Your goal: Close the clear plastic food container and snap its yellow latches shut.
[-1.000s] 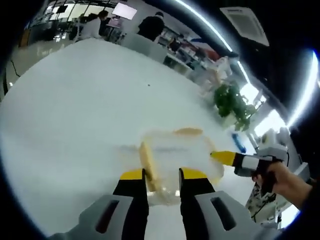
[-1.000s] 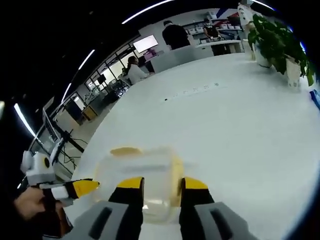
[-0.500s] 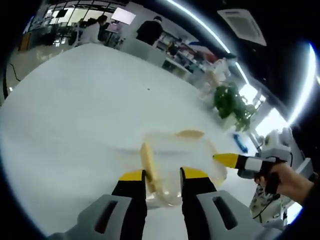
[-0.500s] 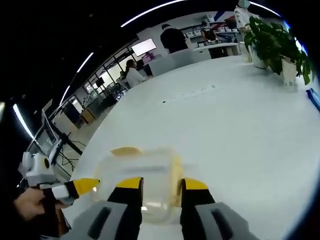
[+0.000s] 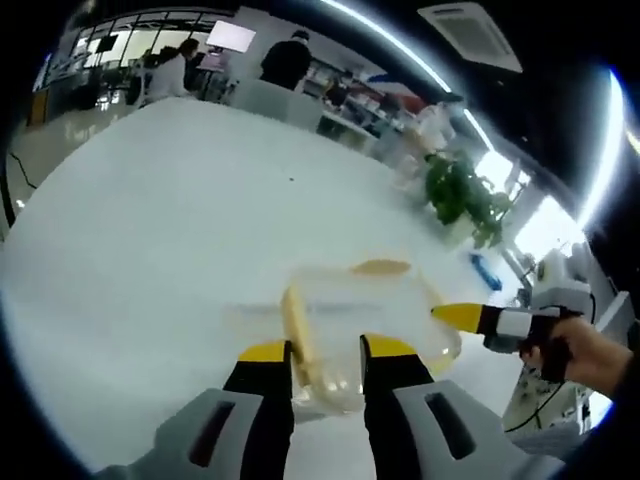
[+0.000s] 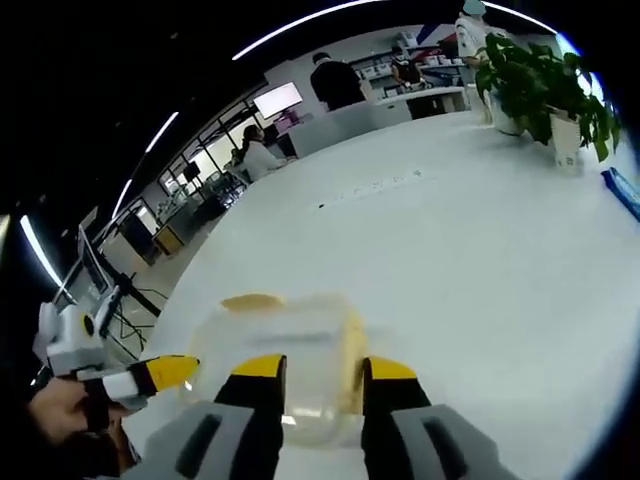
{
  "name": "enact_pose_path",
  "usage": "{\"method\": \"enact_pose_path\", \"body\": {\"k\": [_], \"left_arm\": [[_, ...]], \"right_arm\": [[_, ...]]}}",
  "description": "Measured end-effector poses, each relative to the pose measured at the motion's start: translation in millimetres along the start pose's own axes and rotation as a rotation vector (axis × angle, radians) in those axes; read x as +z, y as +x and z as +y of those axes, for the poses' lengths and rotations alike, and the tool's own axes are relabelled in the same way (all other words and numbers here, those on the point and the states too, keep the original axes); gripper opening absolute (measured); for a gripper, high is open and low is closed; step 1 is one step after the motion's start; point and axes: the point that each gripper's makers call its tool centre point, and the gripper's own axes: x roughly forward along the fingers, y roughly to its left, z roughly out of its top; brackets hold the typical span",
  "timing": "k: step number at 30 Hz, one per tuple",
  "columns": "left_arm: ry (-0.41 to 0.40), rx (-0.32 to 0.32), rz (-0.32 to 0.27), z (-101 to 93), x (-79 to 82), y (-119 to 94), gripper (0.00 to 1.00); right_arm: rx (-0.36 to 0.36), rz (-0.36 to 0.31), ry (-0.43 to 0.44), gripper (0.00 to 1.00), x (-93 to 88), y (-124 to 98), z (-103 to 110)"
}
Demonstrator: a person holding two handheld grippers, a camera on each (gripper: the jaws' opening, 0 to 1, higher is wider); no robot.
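I see the clear container [image 5: 360,310] sitting on the white table [image 5: 150,230], lid down. My left gripper [image 5: 327,352] has its jaws parted at the container's near edge beside a yellow latch [image 5: 296,330]. My right gripper [image 6: 327,368] is likewise parted, holding nothing.

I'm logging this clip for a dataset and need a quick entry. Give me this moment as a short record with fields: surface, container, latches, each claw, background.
surface: white table
container: clear plastic box, lid on, near table edge
latches: yellow; one latch at left claw's side, one far latch
left claw: jaws apart, straddling the box's near edge
right claw: jaws apart, at the box's opposite side
background: plant, people at desks
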Motion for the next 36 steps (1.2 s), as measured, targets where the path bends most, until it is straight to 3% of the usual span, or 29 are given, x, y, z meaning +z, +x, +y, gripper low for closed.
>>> {"method": "enact_pose_path", "body": {"k": [2,4,7,9,12,15,17,22,26,36], "left_arm": [[0.053,0.019,-0.021,-0.1,2.8,-0.5,0.23],[0.038,0.031,-0.027,-1.4,2.1,-1.6,0.24],[-0.021,0.039,-0.032,-0.5,3.3,-1.7,0.25],[-0.023,0.022,-0.044,-1.6,8.2,-3.1,0.27],[-0.008,0.002,-0.065,-5.0,19.5,-6.4,0.29],[0.077,0.006,-0.068,-5.4,31.0,-9.9,0.32],[0.126,-0.021,-0.037,-10.4,31.3,-11.0,0.32],[0.255,-0.044,-0.029,-23.6,36.0,-13.5,0.33],[0.313,-0.033,-0.034,-30.3,37.9,-16.4,0.32],[0.377,-0.113,-0.009,-49.2,31.5,-15.6,0.34]], "right_arm": [[0.011,0.017,-0.011,0.27,0.4,0.0,0.4],[0.020,0.014,-0.056,0.28,1.7,-0.2,0.8],[0.024,0.021,-0.023,0.27,1.4,-1.7,-1.2],[0.038,0.002,0.006,0.27,5.6,-5.8,-1.6],[0.041,-0.028,-0.029,0.29,14.3,-10.7,-2.3],[0.051,-0.044,-0.048,0.32,22.3,-17.0,-0.8],[0.071,-0.050,-0.090,0.32,26.2,-19.7,4.4],[0.107,-0.046,-0.155,0.33,29.4,-21.3,20.6],[0.140,-0.035,-0.176,0.32,28.4,-21.8,34.6],[0.169,0.004,-0.253,0.31,20.1,-19.7,45.1]]}}
